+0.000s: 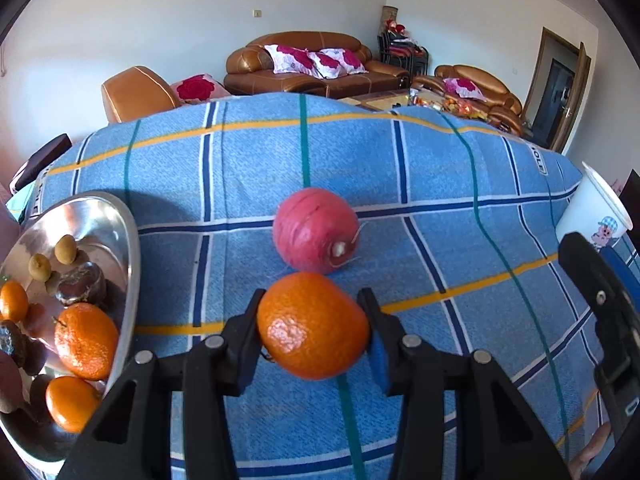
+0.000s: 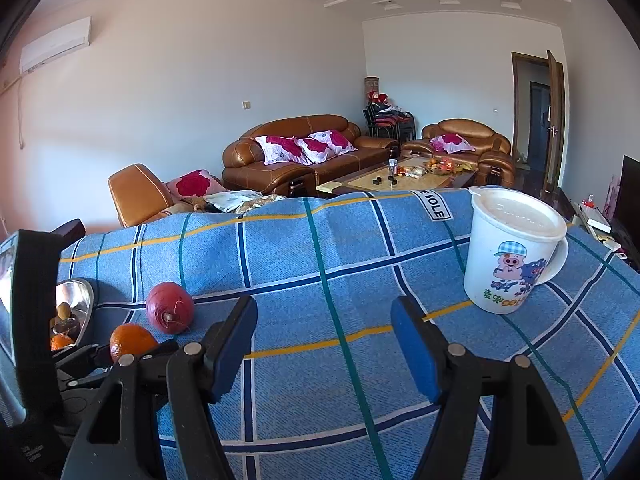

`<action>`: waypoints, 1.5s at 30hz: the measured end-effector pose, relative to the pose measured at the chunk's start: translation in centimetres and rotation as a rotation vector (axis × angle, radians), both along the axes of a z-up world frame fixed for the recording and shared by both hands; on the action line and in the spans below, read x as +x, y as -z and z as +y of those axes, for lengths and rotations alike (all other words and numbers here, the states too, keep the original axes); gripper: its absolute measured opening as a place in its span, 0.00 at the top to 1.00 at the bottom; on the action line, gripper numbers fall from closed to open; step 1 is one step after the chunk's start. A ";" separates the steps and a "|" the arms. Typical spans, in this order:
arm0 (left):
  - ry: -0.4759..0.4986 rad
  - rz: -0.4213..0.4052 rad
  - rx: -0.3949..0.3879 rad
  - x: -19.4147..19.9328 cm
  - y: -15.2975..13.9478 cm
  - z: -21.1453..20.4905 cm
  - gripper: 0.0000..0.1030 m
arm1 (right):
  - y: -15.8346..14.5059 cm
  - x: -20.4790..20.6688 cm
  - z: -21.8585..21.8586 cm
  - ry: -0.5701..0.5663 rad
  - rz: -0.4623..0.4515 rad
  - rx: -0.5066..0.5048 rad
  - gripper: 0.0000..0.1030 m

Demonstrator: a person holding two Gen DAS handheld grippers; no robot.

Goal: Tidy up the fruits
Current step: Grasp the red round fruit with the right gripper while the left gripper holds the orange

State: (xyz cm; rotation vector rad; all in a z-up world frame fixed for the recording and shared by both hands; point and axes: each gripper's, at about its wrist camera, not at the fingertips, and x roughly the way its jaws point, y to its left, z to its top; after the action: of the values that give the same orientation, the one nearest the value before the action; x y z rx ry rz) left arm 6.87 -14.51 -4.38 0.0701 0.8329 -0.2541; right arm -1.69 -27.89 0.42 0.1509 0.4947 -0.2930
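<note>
- A shiny metal tray [image 1: 128, 240] sits at the far left of the counter, on a blue plaid cloth [image 1: 440, 168]. It holds three oranges, two small tan fruits and several dark brown ones.
- The left gripper [image 1: 312, 320] sits just right of the tray. Its black fingers [image 1: 244, 332] press both sides of a round orange tangerine [image 1: 312, 326]; the jaws are narrowed onto it.
- A round pink-red radish [image 1: 314, 230] with a white root stub lies on the cloth just beyond the tangerine, very near it; I cannot tell whether they touch.
- The right gripper [image 2: 324, 340] hovers over bare cloth further right. Its blue-padded jaws stand about half open with nothing between them.
- A white plastic mug [image 2: 512, 252] with a cartoon pig and a lid stands upright at the far right, beyond the right gripper.
</note>
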 end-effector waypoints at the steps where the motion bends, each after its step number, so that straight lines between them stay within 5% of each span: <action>1: -0.002 -0.016 0.004 -0.5 -0.3 0.2 0.55 | 0.0 0.0 0.1 -0.001 -0.001 -0.002 0.31; 13: -0.016 -0.140 0.035 -5.4 -2.3 6.0 0.55 | -0.4 -0.3 2.2 -0.037 -0.012 -0.067 0.31; 19: -0.020 -0.094 0.007 -5.1 -1.7 6.8 0.55 | 0.2 1.3 3.1 -0.101 0.046 -0.014 0.31; 31: -0.033 -0.074 -0.001 -4.8 -1.2 6.3 0.55 | 2.9 11.5 8.1 -0.364 0.222 0.102 0.32; 34: -0.032 -0.070 0.002 -4.7 -1.1 6.2 0.55 | 4.0 13.5 8.9 -0.396 0.293 0.134 0.43; 45: -0.033 -0.080 -0.003 -4.8 -1.2 6.3 0.55 | 4.5 13.9 9.8 -0.341 0.361 0.040 0.49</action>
State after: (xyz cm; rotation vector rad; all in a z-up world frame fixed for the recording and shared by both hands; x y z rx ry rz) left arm 2.08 -8.18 -3.22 0.0629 0.7538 -0.2203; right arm 12.26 -18.09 -4.04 0.0493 0.8725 0.0269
